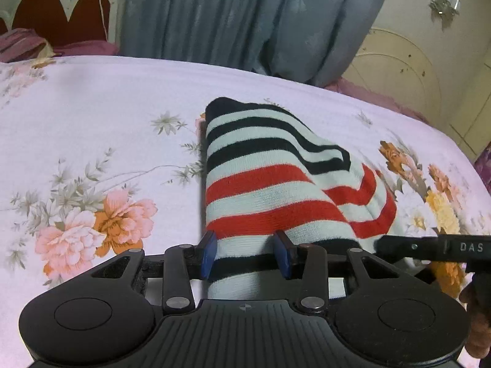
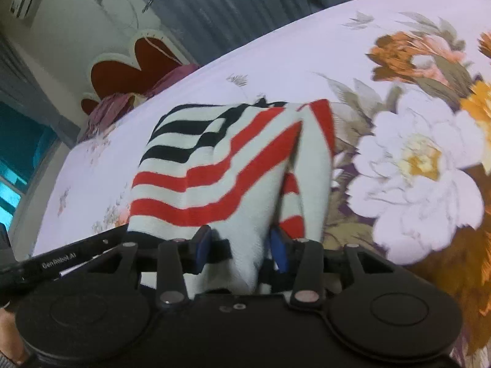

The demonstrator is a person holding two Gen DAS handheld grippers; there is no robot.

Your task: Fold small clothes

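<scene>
A small striped knit garment (image 1: 264,181) in white, red and black lies on the floral bedsheet (image 1: 92,107), its near edge lifted. My left gripper (image 1: 247,253) is shut on that near edge, with blue pads on either side of the cloth. In the right wrist view the same garment (image 2: 214,165) runs back from my right gripper (image 2: 239,250), which is shut on a bunched fold of its edge. The two grippers sit side by side; the right one's black body (image 1: 429,248) shows at the left view's right edge. The cloth hides the inner pad faces.
The bed's white and red scalloped headboard (image 1: 61,9) and purple pillows (image 1: 18,44) are at the far left. Grey-blue curtains (image 1: 245,15) hang behind the bed. A cream wardrobe door (image 1: 414,70) stands at the right. The left gripper's black bar (image 2: 55,260) crosses the right view's lower left.
</scene>
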